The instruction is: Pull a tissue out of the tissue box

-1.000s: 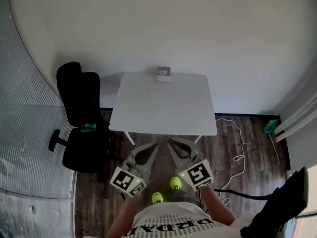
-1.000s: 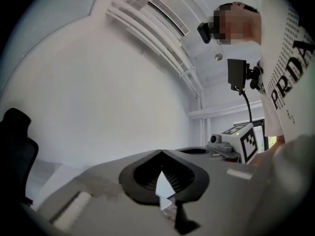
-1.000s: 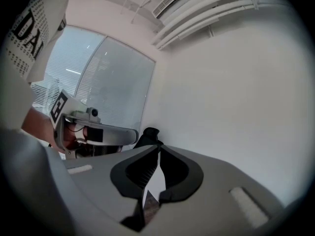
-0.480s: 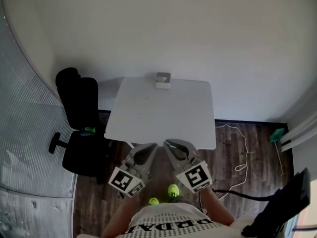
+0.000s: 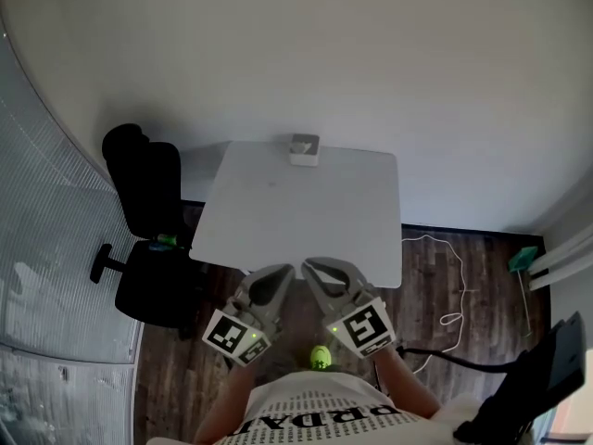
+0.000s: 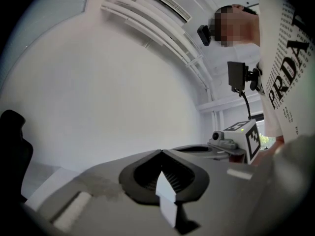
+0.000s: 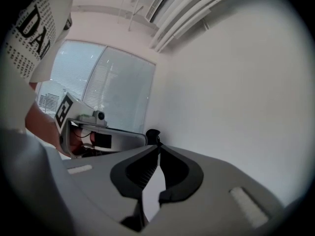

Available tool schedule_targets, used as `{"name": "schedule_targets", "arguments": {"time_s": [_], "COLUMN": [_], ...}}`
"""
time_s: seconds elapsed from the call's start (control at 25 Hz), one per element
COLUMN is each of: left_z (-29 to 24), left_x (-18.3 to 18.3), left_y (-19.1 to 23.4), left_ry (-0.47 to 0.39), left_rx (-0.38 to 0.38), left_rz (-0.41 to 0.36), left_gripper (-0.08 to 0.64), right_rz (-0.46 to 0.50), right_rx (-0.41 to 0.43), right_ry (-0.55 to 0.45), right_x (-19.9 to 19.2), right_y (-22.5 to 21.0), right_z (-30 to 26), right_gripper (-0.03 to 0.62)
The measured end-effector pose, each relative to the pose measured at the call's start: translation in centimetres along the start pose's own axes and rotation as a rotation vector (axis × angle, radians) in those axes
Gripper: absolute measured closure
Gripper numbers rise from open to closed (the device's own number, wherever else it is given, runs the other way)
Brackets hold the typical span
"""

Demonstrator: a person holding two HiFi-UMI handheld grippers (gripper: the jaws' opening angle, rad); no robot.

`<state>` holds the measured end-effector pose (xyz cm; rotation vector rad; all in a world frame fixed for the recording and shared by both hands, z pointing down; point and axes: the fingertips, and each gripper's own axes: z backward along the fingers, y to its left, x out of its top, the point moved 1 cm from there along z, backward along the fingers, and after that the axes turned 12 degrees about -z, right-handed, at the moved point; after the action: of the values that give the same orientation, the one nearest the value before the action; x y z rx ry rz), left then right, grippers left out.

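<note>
A small white-and-grey tissue box (image 5: 304, 149) sits at the middle of the far edge of a white square table (image 5: 306, 221), against the wall. My left gripper (image 5: 288, 270) and right gripper (image 5: 308, 264) are held side by side over the table's near edge, far short of the box. Both are shut, tips meeting, with nothing between the jaws. In the left gripper view the left gripper (image 6: 160, 152) points at the bare wall, with the right gripper (image 6: 236, 137) beside it. The right gripper view shows the right gripper (image 7: 157, 147) the same way; the box is in neither gripper view.
A black office chair (image 5: 144, 216) stands left of the table, beside a curved wall of blinds. A white cable (image 5: 447, 281) loops over the dark wood floor to the right. A green object (image 5: 522, 259) and a black device (image 5: 547, 374) lie farther right.
The person has stepped toward the table: it now lies closer under the head view and both grippers reach its near edge. Both grippers stay shut.
</note>
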<state>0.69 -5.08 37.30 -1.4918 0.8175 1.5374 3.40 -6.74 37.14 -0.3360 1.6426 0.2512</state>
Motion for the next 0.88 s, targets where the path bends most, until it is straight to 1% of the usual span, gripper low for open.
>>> {"name": "schedule_targets", "arguments": {"time_s": [0.24, 0.4, 0.56, 0.72, 0.88], "left_z": [-1.7, -2.8, -4.7, -7.3, -8.8], "left_x": [-0.6, -1.5, -2.1, -2.4, -2.2], "left_y": [2.3, 4.6, 7.7, 11.3, 15.5], "left_ry": [-0.002, -0.017, -0.029, -0.04, -0.046], "left_rx": [0.002, -0.005, -0.019, -0.048, -0.057], "left_rz": [0.009, 0.009, 0.018, 0.021, 0.025], "left_gripper": [0.561, 0.561, 0.561, 0.561, 0.563], "right_rz": [-0.014, 0.011, 0.022, 0.013, 0.045], "right_rx": [0.007, -0.004, -0.01, -0.038, -0.054], "right_ry": [0.02, 0.044, 0.07, 0.062, 0.098], "right_x": [-0.4, -0.7, -0.4, 0.5, 1.4], "right_y": [-2.5, -3.6, -5.0, -7.8, -10.0], "right_z": [-2.4, -4.2, -6.6, -10.0, -13.9], "right_gripper": [0.583, 0.583, 0.583, 0.583, 0.583]}}
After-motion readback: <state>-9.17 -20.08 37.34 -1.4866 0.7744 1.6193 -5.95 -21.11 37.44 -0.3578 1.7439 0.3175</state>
